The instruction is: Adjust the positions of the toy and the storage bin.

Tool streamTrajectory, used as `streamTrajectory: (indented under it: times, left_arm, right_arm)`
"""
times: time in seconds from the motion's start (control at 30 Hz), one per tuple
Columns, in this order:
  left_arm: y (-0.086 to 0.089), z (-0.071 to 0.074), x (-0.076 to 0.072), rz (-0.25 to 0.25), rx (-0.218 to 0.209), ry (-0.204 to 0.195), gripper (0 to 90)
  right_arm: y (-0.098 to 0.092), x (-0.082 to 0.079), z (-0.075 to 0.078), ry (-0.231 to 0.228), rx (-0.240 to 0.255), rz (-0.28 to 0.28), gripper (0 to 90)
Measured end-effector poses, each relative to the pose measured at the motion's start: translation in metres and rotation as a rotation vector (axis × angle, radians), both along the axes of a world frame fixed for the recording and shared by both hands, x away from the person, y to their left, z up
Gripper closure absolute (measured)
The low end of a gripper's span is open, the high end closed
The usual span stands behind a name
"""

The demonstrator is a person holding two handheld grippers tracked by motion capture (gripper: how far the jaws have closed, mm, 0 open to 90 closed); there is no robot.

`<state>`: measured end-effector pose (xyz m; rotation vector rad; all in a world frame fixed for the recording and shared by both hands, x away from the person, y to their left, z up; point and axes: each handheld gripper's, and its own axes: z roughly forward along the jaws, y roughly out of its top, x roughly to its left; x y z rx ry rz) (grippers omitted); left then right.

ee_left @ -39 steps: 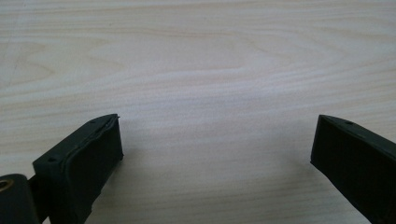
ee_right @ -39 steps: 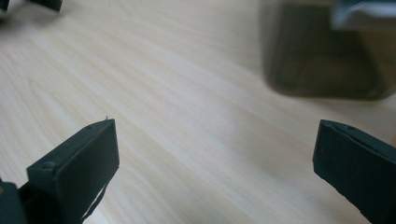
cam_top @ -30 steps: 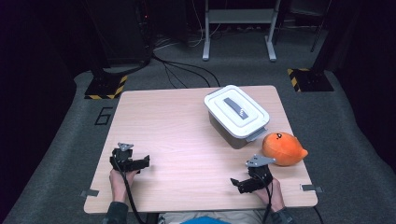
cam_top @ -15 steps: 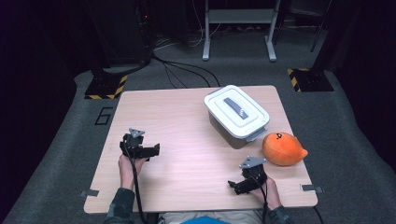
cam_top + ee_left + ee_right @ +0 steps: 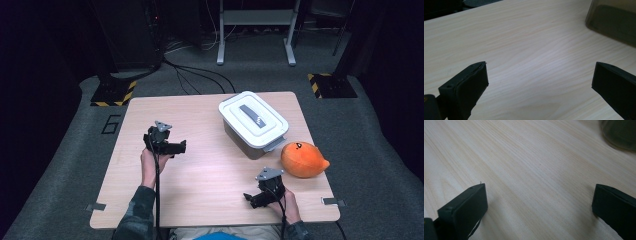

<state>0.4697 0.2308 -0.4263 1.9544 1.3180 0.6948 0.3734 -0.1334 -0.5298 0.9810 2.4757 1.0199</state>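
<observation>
A grey plastic box with a white latched lid (image 5: 253,121) stands on the right half of the wooden table (image 5: 205,120). An orange plush toy (image 5: 301,159) lies just to the box's right, near the table's edge. My left gripper (image 5: 182,147) hovers over the left-middle of the table with its jaws pointing right toward the box. The left gripper (image 5: 539,82) is open with bare wood between the jaws, and the box's dark wall (image 5: 616,22) shows far off. Near the front edge my right gripper (image 5: 248,198) points left. The right gripper (image 5: 539,205) is open and holds nothing.
The box's corner (image 5: 621,132) sits at the top right of the right gripper view. Bare wood stretches between the two grippers. Beyond the table lie grey carpet, black cables (image 5: 195,75), and hazard-striped stand feet (image 5: 112,92).
My left gripper has moved away from the front edge and rightward toward the table's middle. The right gripper has shifted slightly left. Both stay open.
</observation>
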Motion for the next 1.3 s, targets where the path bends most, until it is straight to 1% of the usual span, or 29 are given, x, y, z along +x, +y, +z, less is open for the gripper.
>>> streamTrajectory:
  times: [0.13,0.2,0.23,0.27,0.37,0.4,0.43,0.57,0.7,0.77,0.83,1.0,1.03,1.1,1.2,1.3]
  left_arm:
    - [-0.014,0.009,0.009,-0.025,0.004,-0.010,0.7]
    - [-0.021,0.013,0.013,-0.038,0.008,-0.006,0.8]
    - [-0.023,0.014,0.015,-0.040,0.010,-0.012,0.9]
    - [-0.026,0.015,0.016,-0.043,0.005,-0.013,1.0]
    - [-0.033,0.018,0.022,-0.061,0.011,-0.014,1.0]
    - [-0.036,0.019,0.023,-0.065,0.010,-0.008,1.0]
    - [-0.037,0.019,0.024,-0.072,0.011,-0.014,1.1]
    - [-0.047,0.022,0.031,-0.091,0.009,-0.005,1.3]
    - [-0.057,0.026,0.038,-0.106,0.017,-0.007,1.4]
    - [-0.061,0.028,0.041,-0.109,0.009,-0.009,1.4]
    - [-0.066,0.030,0.044,-0.114,0.010,-0.010,1.4]
    - [-0.080,0.035,0.053,-0.133,0.021,-0.008,1.5]
    - [-0.084,0.036,0.055,-0.138,0.025,-0.015,1.6]
    - [-0.089,0.037,0.059,-0.145,0.028,-0.013,1.7]
    - [-0.098,0.039,0.065,-0.159,0.018,-0.013,1.7]
    - [-0.107,0.040,0.071,-0.171,0.021,-0.001,1.9]
  right_arm:
    - [0.000,0.000,0.000,0.000,0.002,-0.003,0.0]
    - [0.000,0.000,0.000,0.003,0.005,-0.004,0.0]
    - [0.000,0.000,0.000,0.002,0.009,-0.008,0.0]
    - [0.000,0.000,0.000,0.002,0.008,-0.007,0.0]
    - [0.000,0.000,0.000,0.002,0.009,-0.009,0.0]
    - [0.000,0.000,0.000,0.003,0.010,-0.010,0.0]
    - [0.000,0.000,0.000,0.003,0.010,-0.010,0.0]
    - [0.000,0.000,0.000,0.003,0.013,-0.010,0.2]
    - [0.000,0.000,0.000,0.003,0.013,-0.011,0.2]
    - [0.000,0.000,0.000,0.003,0.013,-0.011,0.4]
    - [-0.001,0.001,0.000,0.001,0.009,-0.004,0.5]
    - [-0.001,0.001,0.000,-0.003,0.009,-0.004,0.9]
    - [-0.002,0.001,0.000,-0.003,0.009,-0.003,1.0]
    - [-0.002,0.001,0.000,-0.002,0.012,-0.002,1.1]
    - [-0.002,0.001,0.000,-0.002,0.012,-0.003,1.2]
    - [-0.002,0.001,0.000,-0.001,0.013,-0.002,1.3]
